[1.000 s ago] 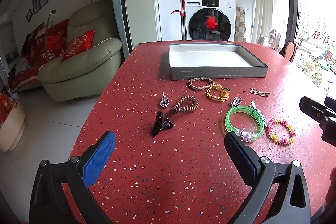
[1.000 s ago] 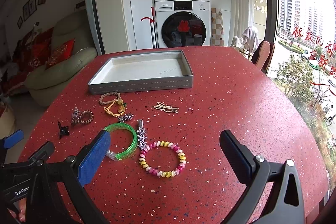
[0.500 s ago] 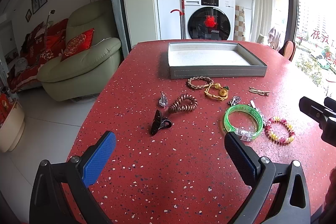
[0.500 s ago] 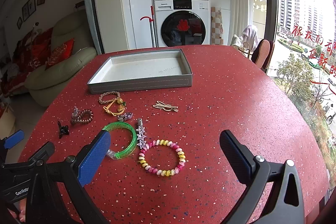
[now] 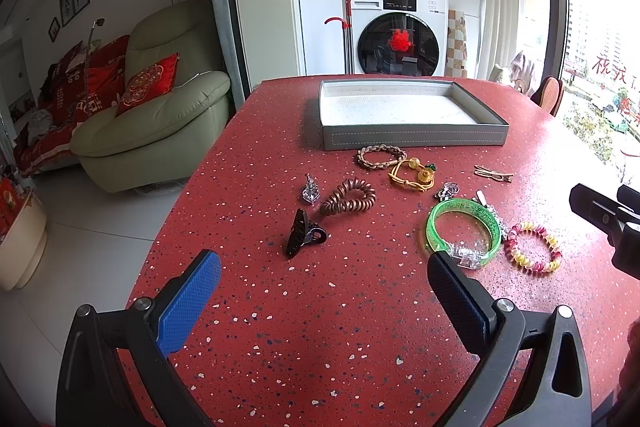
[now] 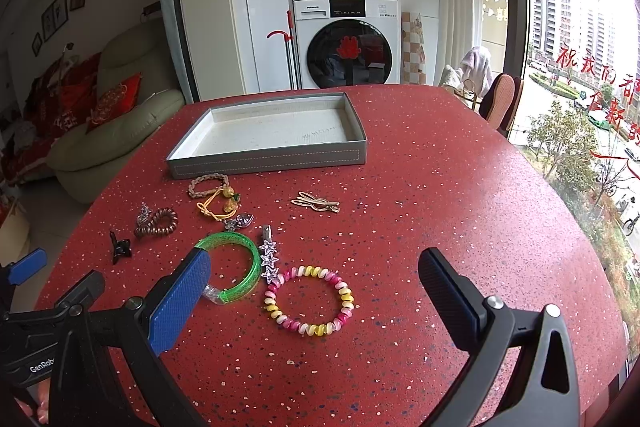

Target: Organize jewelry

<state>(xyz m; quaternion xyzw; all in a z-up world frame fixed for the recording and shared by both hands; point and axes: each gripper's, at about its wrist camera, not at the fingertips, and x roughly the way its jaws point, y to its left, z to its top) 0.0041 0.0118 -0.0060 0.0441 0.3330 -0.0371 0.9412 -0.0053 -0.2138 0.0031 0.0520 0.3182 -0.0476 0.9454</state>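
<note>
Jewelry lies scattered on the red speckled desk (image 6: 460,187), all of it on the near side of a grey tray (image 6: 268,158) w/ a white lining and nothing visible inside. Tray's long axis runs left-right across the desk. Just in front of its wall: braided bracelet (image 5: 378,155), touching a yellow cord charm (image 5: 412,174). Right of those, apart, a gold hair clip (image 6: 316,203) w/ long axis roughly left-right. Toward the left edge: small crystal charm (image 5: 310,189), brown coil hair tie (image 5: 348,197) just beside it, black claw clip (image 5: 302,233) nearer the camera.

Green bangle (image 6: 236,267) lies flat; the star hair clip (image 6: 269,257) lies along its right side, long axis pointing away toward the tray. Pink-yellow bead bracelet (image 6: 308,301) lies flat just right of the star clip's near end. A small silver piece (image 6: 239,221) sits beyond the bangle.

Left hand-held gripper (image 5: 324,291) hangs above the desk, jaws wide, nothing between them; claw clip lies ahead of it. Right hand-held gripper (image 6: 314,291) likewise wide and holding nothing, bead bracelet lying between its fingers in the right wrist view, its blue pad overlapping the bangle's near left. Behind the desk: stacked washer-dryer (image 5: 394,27), green armchair (image 5: 156,115) at left, window at right.
</note>
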